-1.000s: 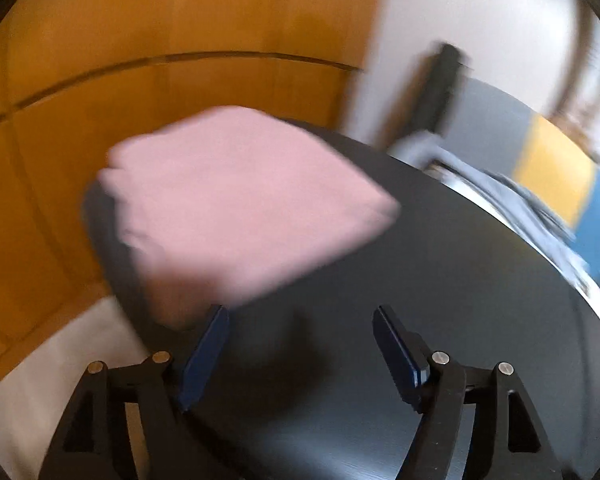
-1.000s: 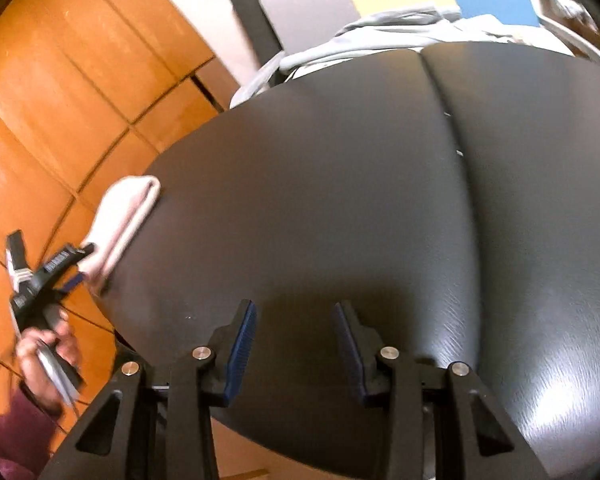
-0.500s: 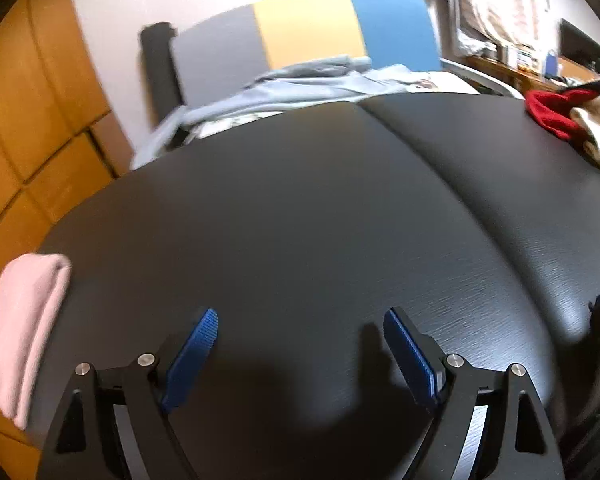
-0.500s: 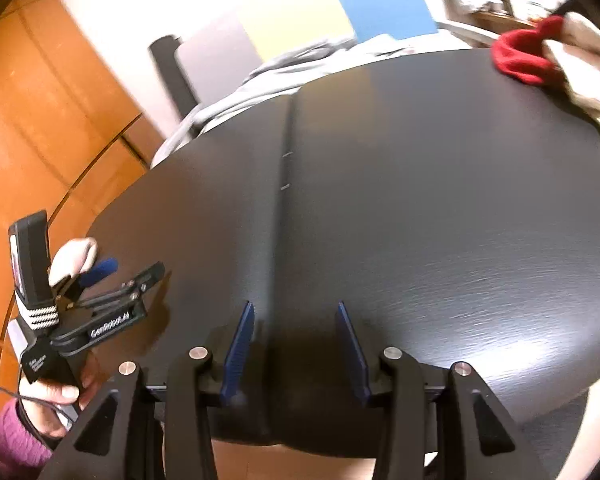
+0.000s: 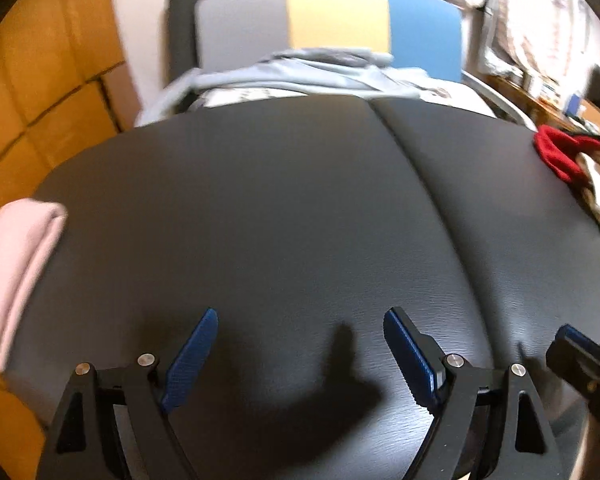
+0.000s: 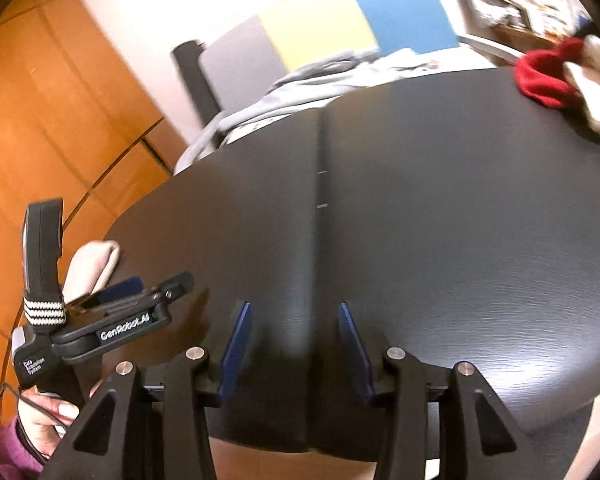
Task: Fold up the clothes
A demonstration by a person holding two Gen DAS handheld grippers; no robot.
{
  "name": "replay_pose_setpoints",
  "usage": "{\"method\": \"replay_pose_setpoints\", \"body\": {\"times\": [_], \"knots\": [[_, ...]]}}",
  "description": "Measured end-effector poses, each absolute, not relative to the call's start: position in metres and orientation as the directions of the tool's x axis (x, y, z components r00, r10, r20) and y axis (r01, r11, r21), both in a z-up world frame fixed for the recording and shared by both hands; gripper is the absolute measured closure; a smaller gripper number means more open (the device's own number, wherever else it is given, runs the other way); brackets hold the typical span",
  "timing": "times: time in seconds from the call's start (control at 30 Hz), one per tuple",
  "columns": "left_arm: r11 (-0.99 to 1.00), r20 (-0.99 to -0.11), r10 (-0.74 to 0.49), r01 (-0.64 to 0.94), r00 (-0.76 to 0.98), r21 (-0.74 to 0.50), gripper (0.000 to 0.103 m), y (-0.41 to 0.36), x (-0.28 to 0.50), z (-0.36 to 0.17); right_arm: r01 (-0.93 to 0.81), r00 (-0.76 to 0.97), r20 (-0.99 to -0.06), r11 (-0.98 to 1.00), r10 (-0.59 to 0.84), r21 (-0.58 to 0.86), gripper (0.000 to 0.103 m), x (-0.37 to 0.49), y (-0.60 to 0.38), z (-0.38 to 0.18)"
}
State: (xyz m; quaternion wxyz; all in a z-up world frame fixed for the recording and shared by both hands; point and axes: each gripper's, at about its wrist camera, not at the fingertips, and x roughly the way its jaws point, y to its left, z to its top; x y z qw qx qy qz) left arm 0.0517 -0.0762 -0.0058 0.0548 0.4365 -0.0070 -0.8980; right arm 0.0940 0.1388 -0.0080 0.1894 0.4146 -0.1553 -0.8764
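A folded pink cloth (image 5: 18, 264) lies at the far left edge of the black padded table (image 5: 300, 208); it also shows in the right wrist view (image 6: 94, 266). A pile of unfolded clothes with a red garment (image 5: 560, 154) on it lies at the table's right edge, and shows in the right wrist view (image 6: 544, 76). My left gripper (image 5: 300, 344) is open and empty above the table's near side. My right gripper (image 6: 292, 340) is open and empty near the table's front edge. The left gripper also shows at the left of the right wrist view (image 6: 140, 292).
A chair (image 5: 332, 28) with grey, yellow and blue back panels stands behind the table, with a light blue garment (image 5: 308, 72) draped on it. Orange wooden panels (image 5: 48, 80) line the left wall. Cluttered shelves (image 5: 560, 92) are at the far right.
My left gripper has swung right, away from the folded pink cloth, which now lies at the view's left edge. My right gripper has turned right, bringing the red garment into view.
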Motion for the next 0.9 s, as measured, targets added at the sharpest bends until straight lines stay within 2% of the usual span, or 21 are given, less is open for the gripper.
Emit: {"method": "replay_pose_setpoints", "body": {"times": [0.17,0.37,0.47,0.73,0.9], "knots": [[-0.965,-0.768,-0.213,0.251,-0.604,0.071,0.017,-0.124,0.064,0.004,0.376,-0.503,-0.649,-0.821,-0.57,0.43,0.056,0.086,0.074,0.002],[-0.893,-0.713,-0.378,0.437,-0.59,0.112,0.016,-0.181,0.093,0.018,0.559,-0.538,-0.6,-0.784,-0.592,0.272,0.056,0.082,-0.006,0.029],[-0.849,-0.692,-0.441,0.515,-0.571,0.116,0.016,-0.208,0.109,0.024,0.614,-0.528,-0.583,-0.751,-0.618,0.241,0.056,0.072,-0.038,0.035],[-0.743,-0.691,-0.527,0.663,-0.495,0.091,0.014,-0.258,0.16,0.029,0.775,-0.432,-0.549,-0.606,-0.716,0.179,0.056,0.072,-0.117,0.053],[-0.685,-0.69,-0.568,0.722,-0.449,0.094,0.013,-0.282,0.179,0.027,0.804,-0.394,-0.543,-0.565,-0.741,0.187,0.056,0.07,-0.146,0.058]]}}
